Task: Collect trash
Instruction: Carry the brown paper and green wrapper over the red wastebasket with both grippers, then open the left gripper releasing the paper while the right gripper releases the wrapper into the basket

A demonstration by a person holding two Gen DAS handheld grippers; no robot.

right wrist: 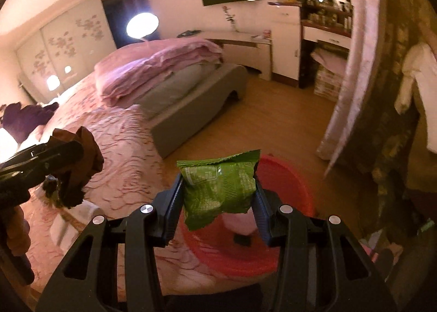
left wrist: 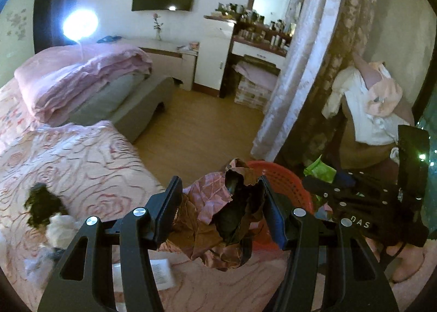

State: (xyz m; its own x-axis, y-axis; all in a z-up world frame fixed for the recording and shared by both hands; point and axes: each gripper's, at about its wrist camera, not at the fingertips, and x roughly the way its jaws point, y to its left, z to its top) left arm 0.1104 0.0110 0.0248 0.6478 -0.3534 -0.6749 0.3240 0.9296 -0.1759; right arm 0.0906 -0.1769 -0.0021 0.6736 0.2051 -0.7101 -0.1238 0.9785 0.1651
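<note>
The left gripper (left wrist: 221, 213) clamps light crumpled brown paper (left wrist: 218, 219); the right gripper (right wrist: 218, 202) pinches a thin, slippery green snack bag (right wrist: 218, 189) at its sides.

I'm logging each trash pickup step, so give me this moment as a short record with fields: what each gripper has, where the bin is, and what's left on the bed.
left gripper: shut on crumpled brown paper
right gripper: shut on green snack packet
bin: red basket on the floor beside the bed, below both grippers
basket contents: pale item and small dark item; not identifiable
left on bed: dark clump, white wad
</note>
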